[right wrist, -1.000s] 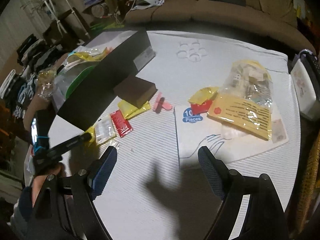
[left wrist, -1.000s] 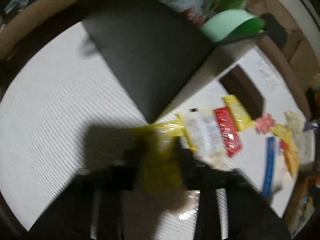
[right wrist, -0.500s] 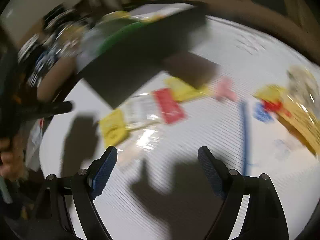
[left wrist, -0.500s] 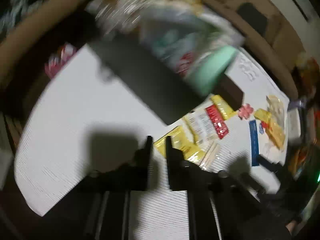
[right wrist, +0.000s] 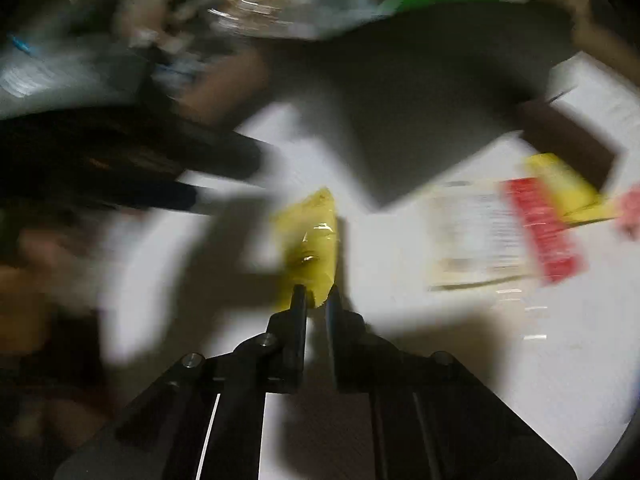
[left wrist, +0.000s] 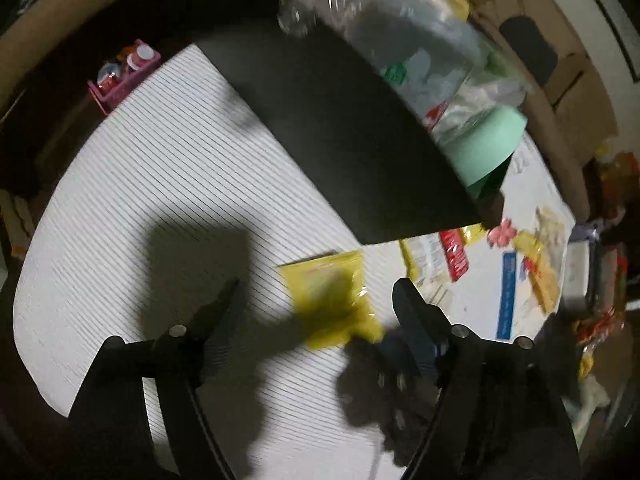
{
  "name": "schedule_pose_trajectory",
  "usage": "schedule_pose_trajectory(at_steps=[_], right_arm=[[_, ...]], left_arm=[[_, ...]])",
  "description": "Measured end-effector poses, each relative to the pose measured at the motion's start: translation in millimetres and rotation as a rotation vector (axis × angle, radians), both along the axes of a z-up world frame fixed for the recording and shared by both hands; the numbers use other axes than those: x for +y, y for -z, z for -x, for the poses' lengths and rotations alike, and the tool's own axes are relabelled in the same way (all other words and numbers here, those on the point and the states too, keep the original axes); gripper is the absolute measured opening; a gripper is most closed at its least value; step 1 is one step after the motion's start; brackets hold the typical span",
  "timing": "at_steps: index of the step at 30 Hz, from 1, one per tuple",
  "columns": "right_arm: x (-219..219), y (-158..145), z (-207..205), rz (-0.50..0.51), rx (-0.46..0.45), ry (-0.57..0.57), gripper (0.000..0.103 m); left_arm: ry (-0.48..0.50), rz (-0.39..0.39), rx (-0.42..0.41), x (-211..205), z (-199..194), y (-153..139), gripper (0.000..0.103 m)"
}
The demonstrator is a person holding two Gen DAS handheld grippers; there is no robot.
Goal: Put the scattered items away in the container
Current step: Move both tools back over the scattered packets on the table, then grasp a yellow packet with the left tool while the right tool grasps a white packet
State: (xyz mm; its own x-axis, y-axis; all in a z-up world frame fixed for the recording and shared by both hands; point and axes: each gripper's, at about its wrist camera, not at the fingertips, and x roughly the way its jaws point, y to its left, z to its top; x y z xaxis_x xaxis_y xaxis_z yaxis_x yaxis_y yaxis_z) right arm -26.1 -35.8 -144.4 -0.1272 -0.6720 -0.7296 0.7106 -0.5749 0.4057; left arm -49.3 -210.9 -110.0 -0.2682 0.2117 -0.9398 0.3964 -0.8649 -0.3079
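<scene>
A yellow packet (left wrist: pixel 332 300) lies on the white ribbed table, just in front of the black container (left wrist: pixel 344 136), which holds bags and a green roll. My left gripper (left wrist: pixel 316 296) is open and empty, its fingers either side of the packet from above. My right gripper (right wrist: pixel 316 296) is shut on the near end of the yellow packet (right wrist: pixel 310 240); it also shows in the left wrist view at the packet's lower right. The right wrist view is blurred.
A red sachet (right wrist: pixel 540 228), a clear labelled packet (right wrist: pixel 476 232) and another yellow sachet (right wrist: pixel 568 188) lie right of the container (right wrist: pixel 420 92). A pink basket (left wrist: pixel 124 76) stands at the table's far left edge. More packets and a blue strip (left wrist: pixel 508 296) lie far right.
My left gripper has let go of the yellow packet, then opened wide. My right gripper has swung left across the table and closed on the packet's end.
</scene>
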Motion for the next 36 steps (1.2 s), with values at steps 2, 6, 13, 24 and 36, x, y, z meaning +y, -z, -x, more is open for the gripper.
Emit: schedule_pose_trajectory(at_steps=[2,6,13,24,36], right_arm=[[-3,-11,-5,-0.034,0.057,-0.015,0.009],[18,-21,14,-0.055,0.053,0.062,0.044],[80,-20,55,-0.064,0.026,0.28,0.058],[96,-34,62,-0.091,0.081,0.286,0.058],[13,20,52,-0.312,0.234,0.243,0.074]], left_arm=[[0.006,0.043,-0.037,-2,2,8,0.078],[-0.024,0.078,-0.114,-9,-3,25,0.079],[0.017,0.086,-0.121,30,5,47,0.087],[0.122,0.303,-0.059,87,8,44,0.036],[-0.026,0.303,0.097,35,8,-19,0.024]])
